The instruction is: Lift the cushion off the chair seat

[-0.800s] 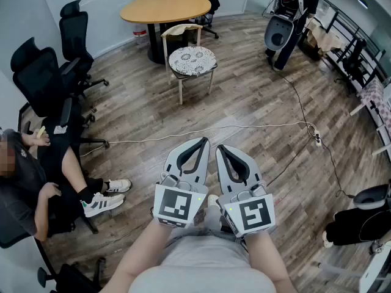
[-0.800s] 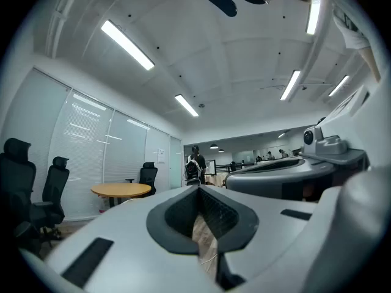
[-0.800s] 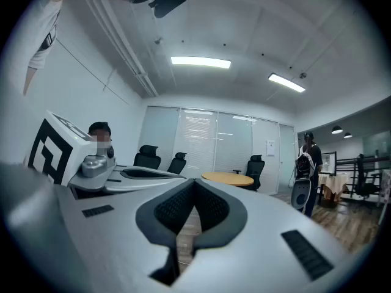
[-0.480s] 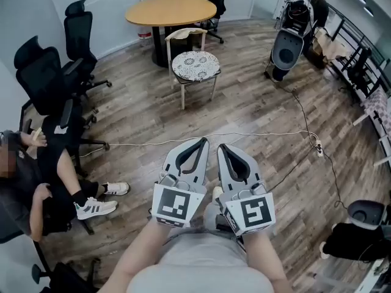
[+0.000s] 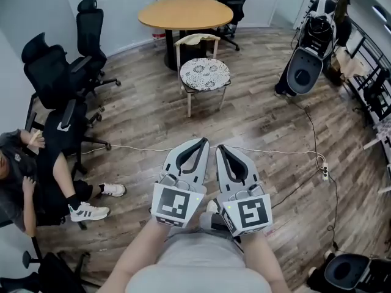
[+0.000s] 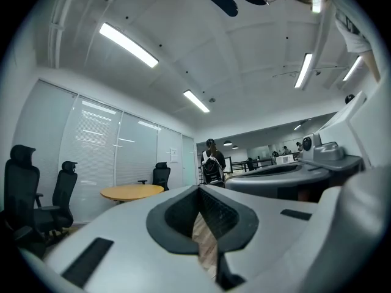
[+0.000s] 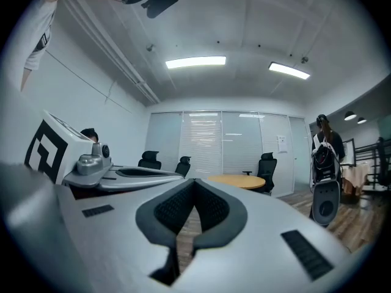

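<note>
Cushion (image 5: 205, 74) lies flat on the seat of the pale wooden chair (image 5: 197, 40), just in front of the round table (image 5: 185, 12) and well apart from both tools. From the head view I read it as a round pad, white with a dark lacy pattern, covering nearly the whole seat; its far edge meets the backrest, and finer detail is too small for me to make out. Neither gripper view gives me the cushion, since each tool's own jaws fill the lower half of the picture. The left gripper (image 5: 197, 144) and right gripper (image 5: 223, 149) sit side by side close to the body, pointing level. Both have their jaws closed tip to tip with nothing held, only a sliver of wood floor (image 5: 263, 121) showing through the gap behind the tips. A seated person (image 5: 24, 182) is cut off at the left edge.
</note>
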